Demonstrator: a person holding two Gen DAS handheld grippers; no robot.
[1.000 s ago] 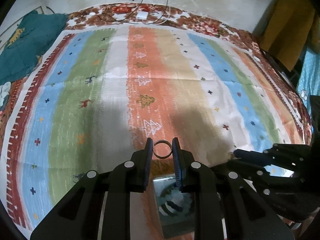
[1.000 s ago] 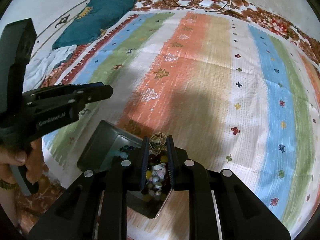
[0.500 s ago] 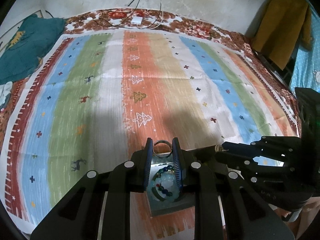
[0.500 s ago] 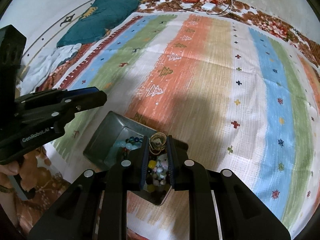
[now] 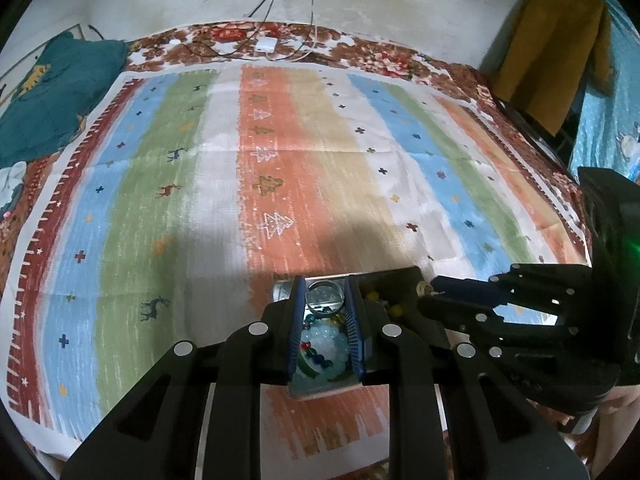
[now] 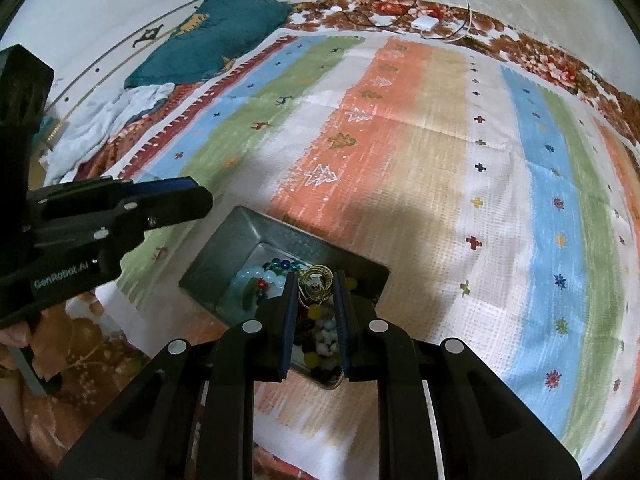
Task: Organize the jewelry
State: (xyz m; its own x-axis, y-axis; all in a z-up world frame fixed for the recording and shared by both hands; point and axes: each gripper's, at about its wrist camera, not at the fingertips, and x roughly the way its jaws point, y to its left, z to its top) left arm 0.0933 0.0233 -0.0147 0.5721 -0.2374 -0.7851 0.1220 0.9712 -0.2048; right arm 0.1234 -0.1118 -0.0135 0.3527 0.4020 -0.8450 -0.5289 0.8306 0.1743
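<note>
My left gripper (image 5: 325,292) is shut on a plain silver ring (image 5: 324,291) and holds it over the left compartment of a grey metal tray (image 5: 285,291). That compartment holds pale blue bead bracelets (image 5: 325,350). My right gripper (image 6: 316,285) is shut on a gold wire ring (image 6: 317,285) above the same tray (image 6: 224,248), over the part holding mixed coloured beads (image 6: 320,340). The right gripper also shows at the right of the left wrist view (image 5: 430,292), and the left gripper at the left of the right wrist view (image 6: 200,196).
The tray sits near the front edge of a striped cloth (image 5: 280,160) on a floral bedspread. A teal pillow (image 6: 208,44) and white cloth (image 6: 104,124) lie at the far left. A white charger with cables (image 5: 266,44) lies at the back. A yellow garment (image 5: 548,56) hangs at right.
Both grippers have pulled back and risen, so the tray shows more fully beneath them. Each still holds its ring.
</note>
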